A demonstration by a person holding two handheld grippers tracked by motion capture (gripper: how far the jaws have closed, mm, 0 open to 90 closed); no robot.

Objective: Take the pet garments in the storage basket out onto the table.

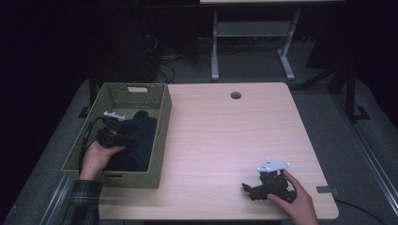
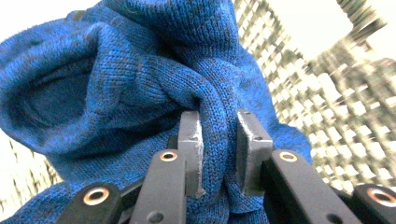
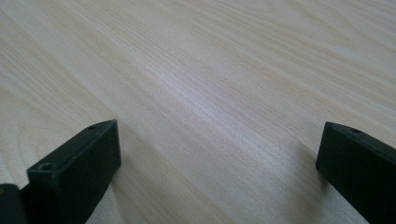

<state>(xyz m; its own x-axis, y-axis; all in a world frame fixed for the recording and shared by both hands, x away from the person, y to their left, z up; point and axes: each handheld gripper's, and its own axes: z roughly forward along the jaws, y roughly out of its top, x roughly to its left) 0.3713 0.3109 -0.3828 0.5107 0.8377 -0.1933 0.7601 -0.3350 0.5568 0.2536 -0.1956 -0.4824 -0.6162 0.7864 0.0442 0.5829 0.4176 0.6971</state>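
At the desk's left edge, a green woven basket point(image 1: 160, 136) stands with its long side running from the near edge toward the far one. Inside it lies a dark blue knitted garment point(image 1: 141, 136), bunched against the right-hand wall. The left hand point(image 1: 96, 157) reaches in over the basket's near-left corner, holding the left gripper point(image 1: 123, 139) low on the cloth. From the left gripper view, the knitted garment point(image 2: 140, 84) rises in folds before the woven wall point(image 2: 336, 107), and the left gripper point(image 2: 219, 154) has its jaws drawn close on a raised fold of knit pinched between them. Across the bare middle of the desk point(image 1: 225, 140), a round cable hole point(image 1: 235, 95) sits near the far edge. Near the desk's near-right corner, the right hand point(image 1: 293, 199) rests the right gripper point(image 1: 246, 190) on the wood, its grey plate uppermost. The right gripper view shows the right gripper point(image 3: 219, 163) with jaws spread wide apart over plain woodgrain, nothing between them.
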